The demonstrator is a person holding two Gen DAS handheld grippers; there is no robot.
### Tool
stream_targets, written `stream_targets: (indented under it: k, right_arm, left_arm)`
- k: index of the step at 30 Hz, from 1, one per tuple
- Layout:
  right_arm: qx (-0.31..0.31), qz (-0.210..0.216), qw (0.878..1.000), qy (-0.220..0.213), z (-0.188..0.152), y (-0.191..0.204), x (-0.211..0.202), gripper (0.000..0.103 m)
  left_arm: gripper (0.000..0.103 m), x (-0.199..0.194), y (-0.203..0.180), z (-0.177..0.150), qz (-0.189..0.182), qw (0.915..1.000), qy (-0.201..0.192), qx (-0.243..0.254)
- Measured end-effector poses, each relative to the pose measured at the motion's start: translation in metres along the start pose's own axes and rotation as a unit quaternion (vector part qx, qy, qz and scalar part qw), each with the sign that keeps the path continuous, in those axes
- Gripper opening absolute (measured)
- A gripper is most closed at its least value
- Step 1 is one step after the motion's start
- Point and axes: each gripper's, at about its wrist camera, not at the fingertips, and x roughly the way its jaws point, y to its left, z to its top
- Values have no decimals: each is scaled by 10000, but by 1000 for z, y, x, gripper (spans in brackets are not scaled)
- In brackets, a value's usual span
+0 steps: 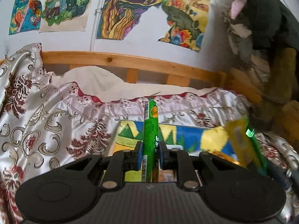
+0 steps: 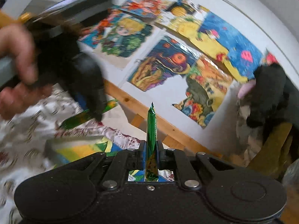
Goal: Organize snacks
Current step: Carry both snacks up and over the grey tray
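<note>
While each snack stick is clamped and lifted clear of the bed, the task stands at its carrying step. One green sausage stick [image 1: 150,130] is pinched low on its length between the blue pads of the left hand-held gripper [image 1: 150,155], its tip pointing away from the camera toward the bed rail [image 1: 130,63]. A second, flatter green foil stick [image 2: 151,141] is likewise gripped by the right hand-held gripper [image 2: 151,156], standing edge-on between the closed pads. Below both lies a box with a painted lid [image 1: 186,136], resting on the patterned satin bedspread [image 1: 46,115]; whether it is the intended container cannot be told. Probably the next move calls for lowering each stick to its place and laying it flat before the pads part. Coloured drawings [image 1: 127,9] cover the wall behind.
</note>
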Motion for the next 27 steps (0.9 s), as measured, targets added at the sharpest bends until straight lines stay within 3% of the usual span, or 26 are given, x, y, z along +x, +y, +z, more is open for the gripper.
stream_targets:
  k: [11, 18, 27]
  right_arm:
    - [1038, 130, 9920, 704, -21, -15, 79, 10]
    - [1339, 425, 9817, 1284, -34, -4, 98, 10]
    - [1552, 628, 9739, 1534, -40, 2, 106, 11]
  left_arm:
    - [19, 63, 29, -13, 216, 9990, 310, -246]
    - [19, 83, 30, -27, 277, 9973, 618, -286]
    - [19, 94, 20, -38, 354, 9959, 836, -20]
